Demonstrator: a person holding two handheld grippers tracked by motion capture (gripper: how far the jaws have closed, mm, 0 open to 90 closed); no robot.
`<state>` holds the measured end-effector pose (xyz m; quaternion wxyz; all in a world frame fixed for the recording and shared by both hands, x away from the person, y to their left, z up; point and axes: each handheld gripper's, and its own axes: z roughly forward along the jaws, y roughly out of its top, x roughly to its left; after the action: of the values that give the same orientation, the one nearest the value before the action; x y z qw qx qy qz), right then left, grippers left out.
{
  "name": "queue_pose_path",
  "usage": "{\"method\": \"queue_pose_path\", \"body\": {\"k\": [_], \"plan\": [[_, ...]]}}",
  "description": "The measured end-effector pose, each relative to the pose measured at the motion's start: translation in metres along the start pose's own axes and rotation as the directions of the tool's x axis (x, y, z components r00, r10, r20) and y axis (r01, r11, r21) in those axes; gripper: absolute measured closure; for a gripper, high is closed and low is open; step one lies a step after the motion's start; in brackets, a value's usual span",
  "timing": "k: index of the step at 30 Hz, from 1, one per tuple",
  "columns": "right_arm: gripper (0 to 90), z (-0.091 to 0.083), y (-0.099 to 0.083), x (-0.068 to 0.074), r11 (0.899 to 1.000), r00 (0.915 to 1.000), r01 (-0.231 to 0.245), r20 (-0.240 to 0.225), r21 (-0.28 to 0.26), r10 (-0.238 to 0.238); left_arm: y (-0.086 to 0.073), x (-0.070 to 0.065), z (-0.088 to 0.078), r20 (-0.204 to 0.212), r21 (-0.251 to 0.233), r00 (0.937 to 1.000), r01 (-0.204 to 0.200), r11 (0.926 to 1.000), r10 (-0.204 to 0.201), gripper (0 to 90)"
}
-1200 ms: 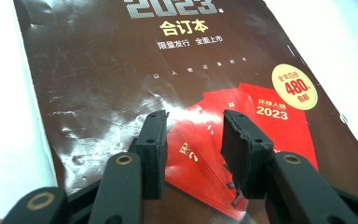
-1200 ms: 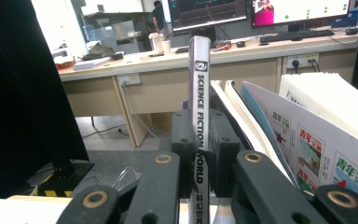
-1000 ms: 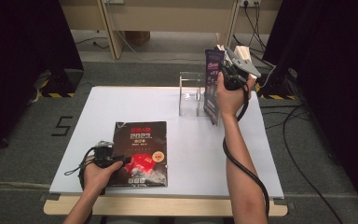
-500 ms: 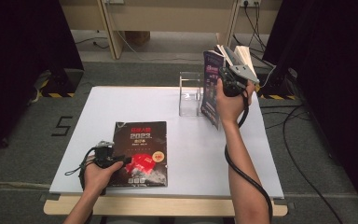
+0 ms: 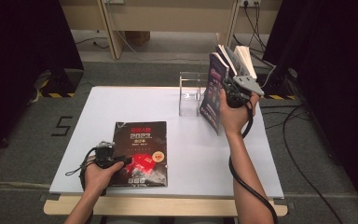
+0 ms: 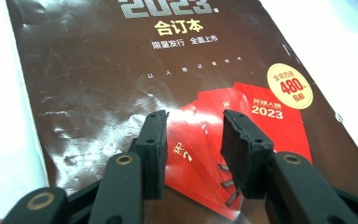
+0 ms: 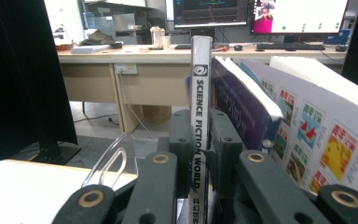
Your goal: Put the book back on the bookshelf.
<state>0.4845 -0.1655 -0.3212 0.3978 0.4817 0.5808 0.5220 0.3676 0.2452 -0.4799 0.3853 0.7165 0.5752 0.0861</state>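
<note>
Upright purple magazine (image 5: 213, 95), white spine lettered, pages fanning open

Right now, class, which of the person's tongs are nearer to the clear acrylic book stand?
Right. The right tongs hold an upright magazine just beside the clear stand; the left tongs rest over the flat 2023 magazine near the table's front edge.

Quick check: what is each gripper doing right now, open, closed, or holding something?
Left gripper: jaws open over the dark magazine lying flat on the table, nothing between them.
Right gripper: jaws closed on the spine of an upright magazine.
</note>
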Motion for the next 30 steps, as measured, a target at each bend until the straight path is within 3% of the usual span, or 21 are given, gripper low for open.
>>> {"method": "queue_pose_path", "body": {"k": [14,30], "plan": [[79.7,-0.022,-0.011,-0.004,1.000,0.9999,-0.007,-0.015,0.015,0.007,0.000,-0.002,-0.001,0.003,-0.001,1.0000,0.000,1.0000,0.000,60.1],[74.2,-0.038,-0.017,-0.008,0.996,0.9991,-0.038,-0.016,0.078,0.039,0.001,-0.004,-0.002,0.001,-0.012,1.0000,-0.001,0.9999,0.001,60.0]]}}
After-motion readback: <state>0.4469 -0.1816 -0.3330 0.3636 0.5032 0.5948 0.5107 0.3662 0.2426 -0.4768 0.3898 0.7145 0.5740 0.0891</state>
